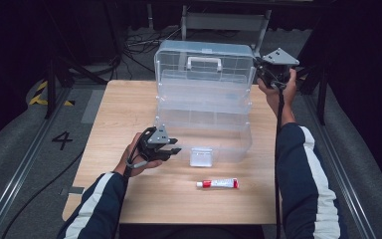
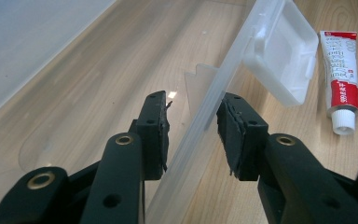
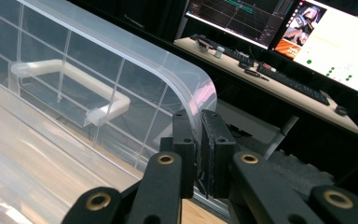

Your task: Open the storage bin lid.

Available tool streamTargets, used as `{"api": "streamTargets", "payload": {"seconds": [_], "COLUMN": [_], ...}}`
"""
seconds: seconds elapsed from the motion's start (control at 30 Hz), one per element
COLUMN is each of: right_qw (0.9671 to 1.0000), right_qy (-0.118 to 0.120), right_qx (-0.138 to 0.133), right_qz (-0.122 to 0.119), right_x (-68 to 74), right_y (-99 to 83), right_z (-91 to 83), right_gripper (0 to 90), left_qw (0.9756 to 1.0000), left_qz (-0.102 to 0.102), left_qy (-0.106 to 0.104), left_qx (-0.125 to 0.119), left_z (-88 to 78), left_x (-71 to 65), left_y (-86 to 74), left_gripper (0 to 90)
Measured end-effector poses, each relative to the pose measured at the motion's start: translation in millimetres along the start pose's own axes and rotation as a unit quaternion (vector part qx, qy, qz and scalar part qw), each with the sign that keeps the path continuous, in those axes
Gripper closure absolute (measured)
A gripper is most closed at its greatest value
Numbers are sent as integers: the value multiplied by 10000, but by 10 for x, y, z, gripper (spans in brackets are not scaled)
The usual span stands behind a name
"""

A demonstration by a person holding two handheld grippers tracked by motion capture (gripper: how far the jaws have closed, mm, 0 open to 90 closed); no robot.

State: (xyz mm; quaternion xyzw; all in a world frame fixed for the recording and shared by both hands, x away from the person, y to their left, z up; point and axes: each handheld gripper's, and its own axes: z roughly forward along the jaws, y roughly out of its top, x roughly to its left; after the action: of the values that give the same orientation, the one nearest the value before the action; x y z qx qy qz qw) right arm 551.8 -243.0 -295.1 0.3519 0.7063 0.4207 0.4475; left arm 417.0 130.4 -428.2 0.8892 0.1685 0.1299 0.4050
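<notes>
Left tool (image 2: pixel 191 135) apart astride box wall (image 2: pixel 214 100); right tool (image 3: pixel 198 154) clamped on lid rim (image 3: pixel 186 88).

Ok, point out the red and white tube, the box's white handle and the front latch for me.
Red and white tube (image 1: pixel 218 183), high view, middle of its body.
White handle (image 1: pixel 204 61), high view, top bar on the raised lid.
Front latch (image 2: pixel 282 51), left gripper view, its flat face.

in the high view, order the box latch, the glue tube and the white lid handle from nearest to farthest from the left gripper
From the left gripper:
1. box latch, just to its right on the box front.
2. glue tube, lying on the table nearer the person.
3. white lid handle, up on the raised lid.
</notes>
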Motion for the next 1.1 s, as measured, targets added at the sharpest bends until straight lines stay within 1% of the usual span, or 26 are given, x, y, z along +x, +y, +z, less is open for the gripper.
{"api": "streamTargets", "payload": {"seconds": [0.17,0.2,0.27,0.37,0.43,0.53,0.77,0.83,1.0,1.03,1.1], "right_qw": [10000,10000,9999,9998,9997,9994,9990,9987,9987,9984,9982], "right_qy": [37,16,40,50,33,77,104,134,154,172,169], "right_qx": [56,70,104,178,252,325,425,474,480,512,552], "right_qz": [7,-36,27,28,-35,22,64,98,96,163,159], "right_x": [-27,-27,-52,-63,-70,-102,-141,-150,-168,-173,-178], "right_y": [12,15,19,38,56,56,41,34,14,10,9], "right_z": [48,70,109,156,210,288,440,497,571,596,640], "right_gripper": [854,854,854,854,854,854,853,852,851,851,851], "left_qw": [10000,10000,10000,10000,10000,9999,9999,10000,10000,9999,9999], "left_qz": [10,25,7,3,29,113,75,52,32,41,28], "left_qy": [-5,-7,-3,-13,-32,28,-10,-50,-87,-104,-116], "left_qx": [-3,4,0,1,9,105,103,52,16,20,14], "left_z": [0,-1,0,0,-2,-3,-9,-8,-11,-11,-12], "left_x": [2,5,2,3,5,-8,-9,-9,-19,-19,-19], "left_y": [-1,-2,-1,0,-1,10,10,5,2,2,1], "left_gripper": [633,634,633,635,637,649,653,654,657,658,660]}}
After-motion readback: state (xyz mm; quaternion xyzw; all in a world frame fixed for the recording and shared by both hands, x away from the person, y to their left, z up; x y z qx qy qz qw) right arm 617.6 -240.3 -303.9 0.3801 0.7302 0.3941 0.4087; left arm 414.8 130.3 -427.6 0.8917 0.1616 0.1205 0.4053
